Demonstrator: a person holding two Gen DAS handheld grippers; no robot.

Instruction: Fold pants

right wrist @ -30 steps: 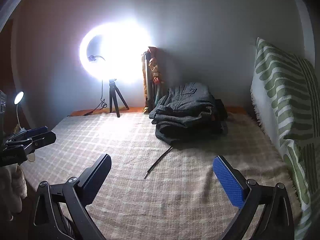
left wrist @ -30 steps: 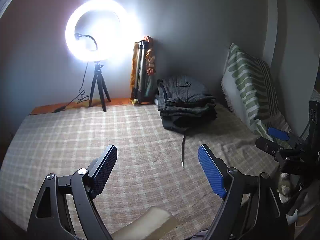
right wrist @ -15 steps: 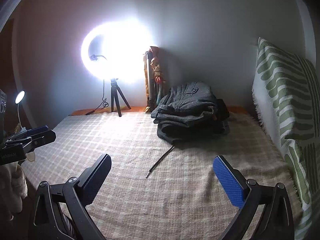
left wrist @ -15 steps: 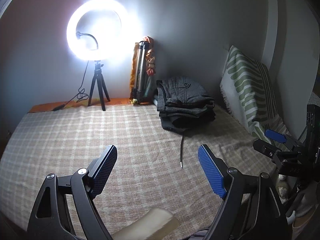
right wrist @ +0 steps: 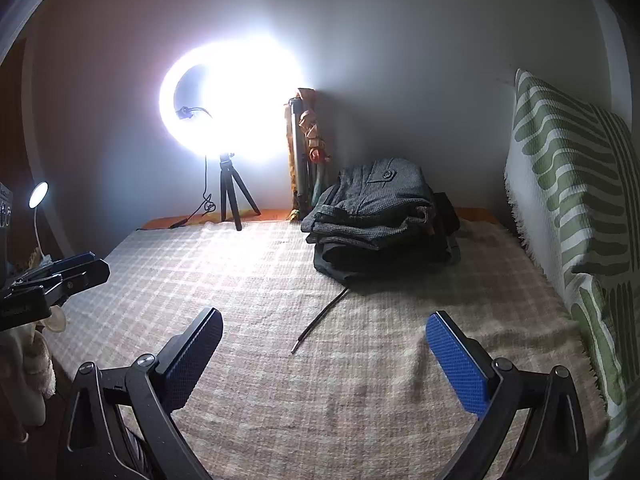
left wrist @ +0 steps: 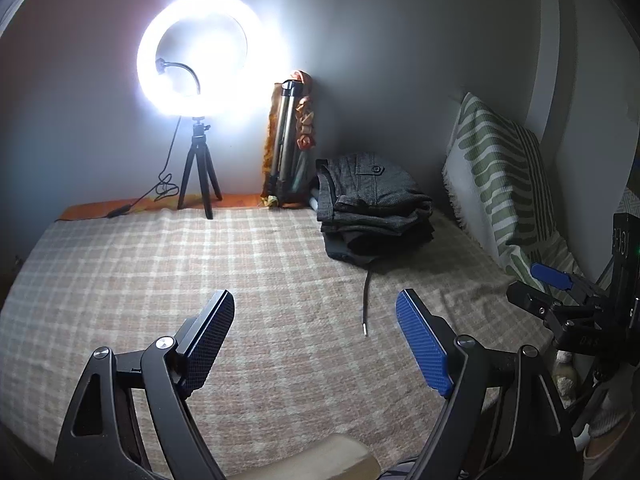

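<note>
A stack of folded dark grey pants (left wrist: 374, 206) lies at the far end of the plaid bed cover (left wrist: 160, 272), near the wall; it also shows in the right wrist view (right wrist: 380, 216). A dark drawstring (left wrist: 365, 300) trails from the bottom of the stack toward me, also seen in the right wrist view (right wrist: 320, 320). My left gripper (left wrist: 314, 332) is open and empty, above the near part of the bed. My right gripper (right wrist: 324, 352) is open and empty too, well short of the stack. The right gripper shows at the right edge of the left wrist view (left wrist: 560, 292).
A bright ring light on a small tripod (left wrist: 198, 120) stands at the far left by the wall. A folded tripod (left wrist: 286, 144) leans in the corner. A green striped pillow (left wrist: 500, 184) stands along the right wall. A small lamp (right wrist: 38, 196) is off the bed's left side.
Both grippers have drifted slightly back and to the left; the pants stack looks a little further away. Both stay open and empty.
</note>
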